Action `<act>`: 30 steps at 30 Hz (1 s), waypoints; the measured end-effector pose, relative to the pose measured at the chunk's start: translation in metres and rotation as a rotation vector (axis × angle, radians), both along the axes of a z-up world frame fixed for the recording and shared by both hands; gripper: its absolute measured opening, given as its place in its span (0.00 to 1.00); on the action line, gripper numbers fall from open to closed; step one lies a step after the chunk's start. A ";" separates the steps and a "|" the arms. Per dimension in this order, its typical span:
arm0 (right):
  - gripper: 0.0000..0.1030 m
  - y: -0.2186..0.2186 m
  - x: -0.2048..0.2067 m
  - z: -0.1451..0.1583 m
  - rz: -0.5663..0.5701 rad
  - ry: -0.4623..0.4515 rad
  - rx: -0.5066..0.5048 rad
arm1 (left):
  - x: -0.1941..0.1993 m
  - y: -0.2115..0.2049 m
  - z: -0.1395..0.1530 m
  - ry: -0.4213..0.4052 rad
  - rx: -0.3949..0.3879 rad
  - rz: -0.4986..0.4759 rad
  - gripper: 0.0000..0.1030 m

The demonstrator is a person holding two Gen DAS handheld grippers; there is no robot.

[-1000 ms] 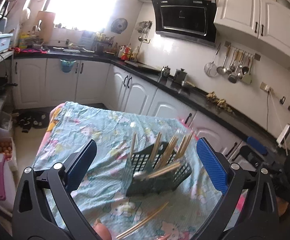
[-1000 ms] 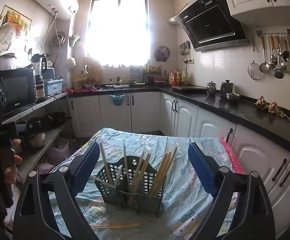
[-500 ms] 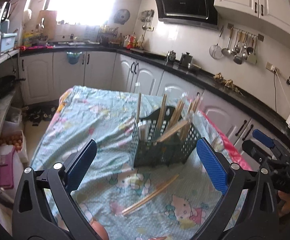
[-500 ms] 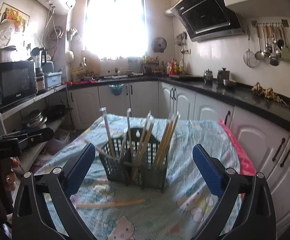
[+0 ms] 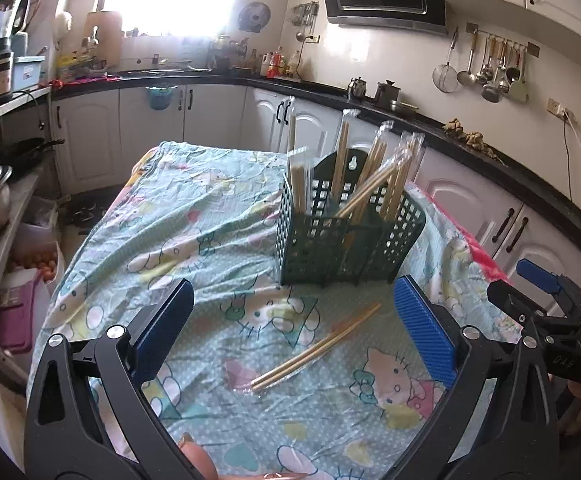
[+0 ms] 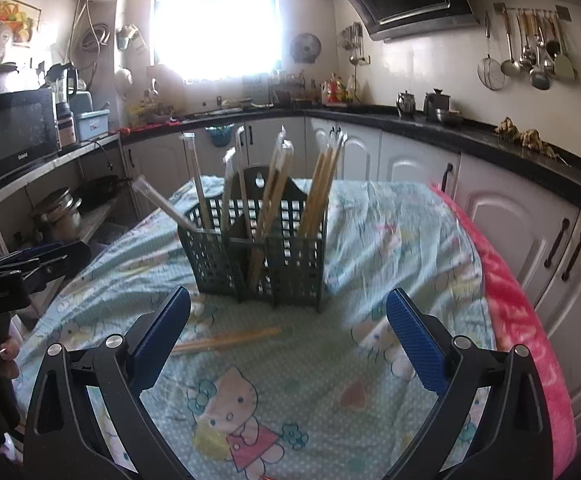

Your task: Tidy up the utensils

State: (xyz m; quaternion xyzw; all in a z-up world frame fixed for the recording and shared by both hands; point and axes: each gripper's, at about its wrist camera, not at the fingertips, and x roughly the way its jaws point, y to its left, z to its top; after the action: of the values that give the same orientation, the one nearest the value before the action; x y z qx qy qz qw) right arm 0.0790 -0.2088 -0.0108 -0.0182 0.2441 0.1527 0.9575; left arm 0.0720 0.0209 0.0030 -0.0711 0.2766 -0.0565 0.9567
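I have both claws spread wide and holding nothing, the left claw (image 5: 293, 326) and right claw (image 6: 288, 330) now lower and nearer the table (image 5: 194, 216), with the wrapped chopsticks (image 5: 316, 347) lying between the pads and the basket (image 5: 346, 236) just beyond.

Each gripper (image 5: 292, 324) (image 6: 288, 334) has black arms, silver screws, and ribbed blue pads (image 5: 424, 330).

Wrapped chopsticks (image 5: 316, 350) before green caddy (image 5: 346, 248)
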 end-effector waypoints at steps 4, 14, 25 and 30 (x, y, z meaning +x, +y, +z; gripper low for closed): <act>0.93 0.000 -0.007 -0.011 -0.002 -0.021 -0.016 | -0.007 -0.001 -0.010 -0.012 -0.018 0.010 0.90; 0.94 0.009 -0.037 -0.017 0.007 -0.201 0.000 | -0.021 -0.004 -0.017 -0.088 -0.003 0.036 0.90; 0.94 0.008 -0.055 -0.010 -0.033 -0.334 0.004 | -0.030 0.000 -0.010 -0.162 0.000 0.073 0.90; 0.94 0.008 -0.059 -0.011 -0.029 -0.344 0.008 | -0.033 -0.001 -0.006 -0.181 0.005 0.072 0.90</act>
State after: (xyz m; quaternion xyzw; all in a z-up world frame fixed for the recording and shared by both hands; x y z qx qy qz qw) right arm 0.0204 -0.2006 -0.0216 -0.0364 0.0763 0.1344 0.9873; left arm 0.0389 0.0196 -0.0032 -0.0733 0.1866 -0.0274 0.9793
